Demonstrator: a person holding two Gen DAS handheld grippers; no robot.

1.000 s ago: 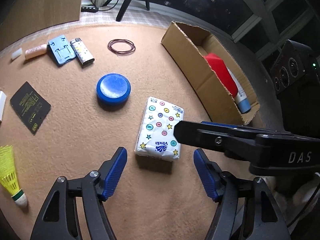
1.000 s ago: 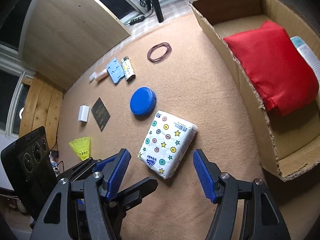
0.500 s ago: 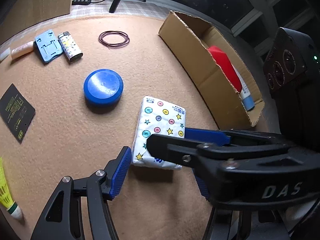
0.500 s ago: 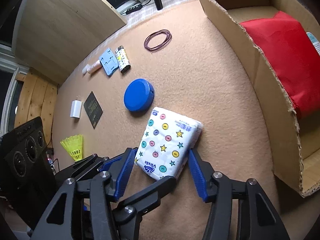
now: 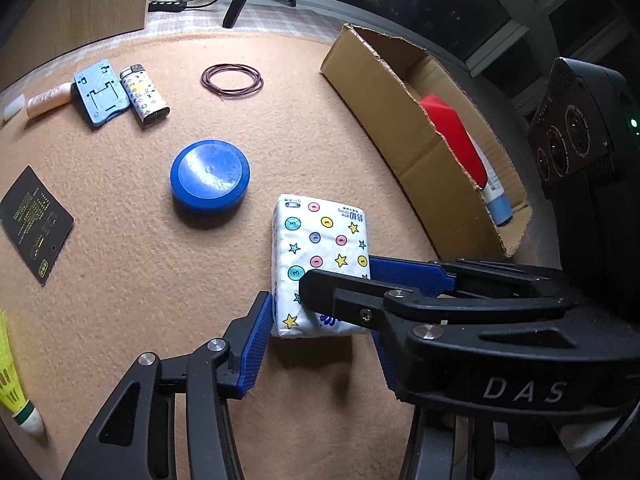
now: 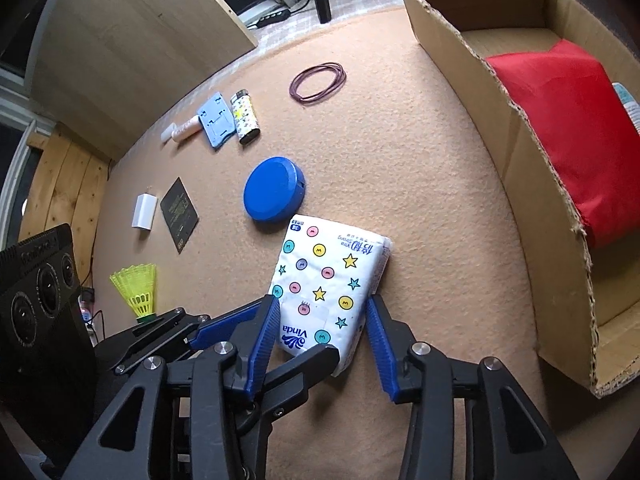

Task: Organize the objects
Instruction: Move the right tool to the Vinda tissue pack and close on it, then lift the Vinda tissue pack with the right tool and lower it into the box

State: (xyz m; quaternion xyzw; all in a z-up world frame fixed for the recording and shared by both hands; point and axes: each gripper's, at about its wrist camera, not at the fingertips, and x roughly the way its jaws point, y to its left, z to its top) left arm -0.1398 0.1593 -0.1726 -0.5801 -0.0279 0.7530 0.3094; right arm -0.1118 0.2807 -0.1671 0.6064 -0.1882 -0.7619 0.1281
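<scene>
A white tissue pack with coloured dots and stars [image 6: 328, 280] lies on the tan carpet; it also shows in the left wrist view [image 5: 320, 248]. My right gripper [image 6: 320, 332] is closed around its near end, blue pads touching both sides. My left gripper [image 5: 316, 344] straddles the same end, its left pad against the pack; its right finger is hidden behind the right gripper's arm. An open cardboard box [image 6: 516, 132] at the right holds a red pouch [image 6: 572, 136] and a bottle.
A blue round tin [image 6: 274, 194] sits just beyond the pack. Farther off lie a brown wire loop [image 6: 318, 82], a lighter [image 6: 245, 122], a blue plate [image 6: 216, 124], a black card [image 6: 179, 214], a white block [image 6: 144, 211] and a yellow shuttlecock [image 6: 138, 286].
Both grippers moved forward onto the tissue pack. The right gripper's fingers narrowed from wide open until they touch the pack's sides. The pack stays on the carpet.
</scene>
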